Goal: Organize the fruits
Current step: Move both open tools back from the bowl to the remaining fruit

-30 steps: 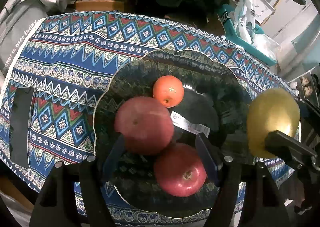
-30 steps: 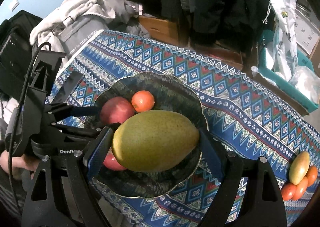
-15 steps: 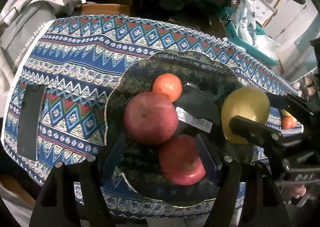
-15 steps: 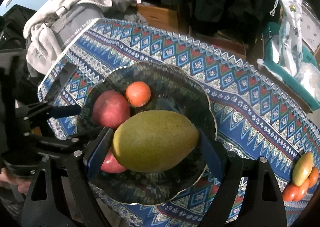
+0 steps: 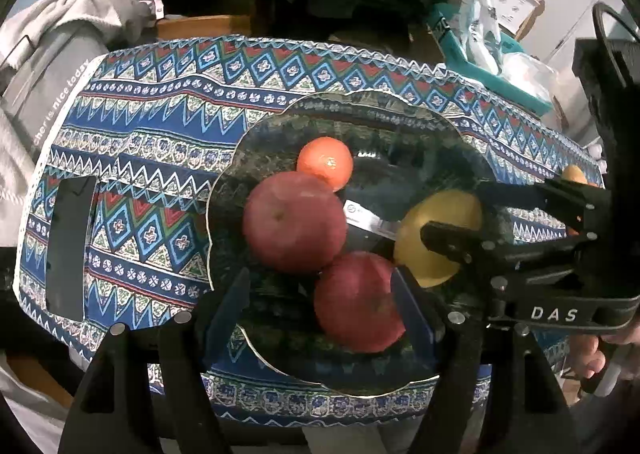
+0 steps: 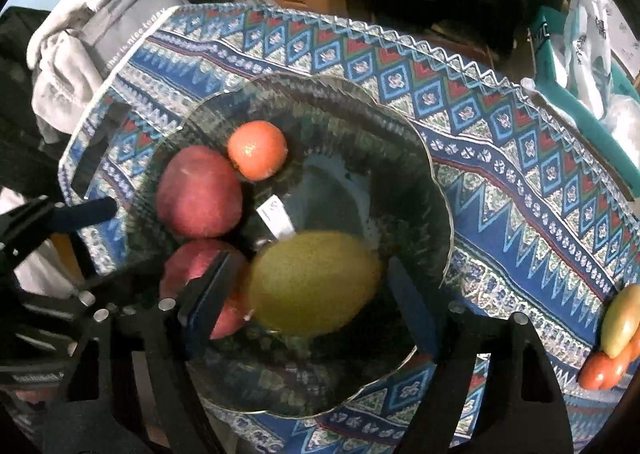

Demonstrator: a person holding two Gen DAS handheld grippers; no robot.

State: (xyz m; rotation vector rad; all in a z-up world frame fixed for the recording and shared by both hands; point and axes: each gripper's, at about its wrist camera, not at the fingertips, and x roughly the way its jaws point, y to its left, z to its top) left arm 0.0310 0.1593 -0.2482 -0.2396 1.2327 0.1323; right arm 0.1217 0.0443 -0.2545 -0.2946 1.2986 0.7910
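Note:
A dark glass bowl [image 5: 400, 110] [image 6: 436, 190] on the patterned tablecloth holds two red apples [image 5: 294, 222] [image 6: 198, 190], an orange [image 5: 325, 162] [image 6: 257, 149] and a yellow-green mango [image 5: 438, 238] [image 6: 314, 282]. The second apple [image 5: 356, 302] [image 6: 192, 266] lies at the bowl's near side. My right gripper [image 6: 308, 294] is open around the mango, which rests in the bowl; gaps show on both sides. It also shows in the left wrist view [image 5: 500, 214]. My left gripper [image 5: 320, 306] is open and empty above the near apple.
More fruit, a green-red mango [image 6: 622, 318] and red-orange pieces [image 6: 600, 370], lies at the cloth's right edge. A black flat object [image 5: 68, 242] lies on the cloth's left. A paper label [image 6: 276, 216] lies in the bowl. Grey clothing [image 6: 100, 14] sits beyond the table's left end.
My right gripper lowered the mango into the bowl beside the apples and opened its jaws off it. My left gripper drew back a little.

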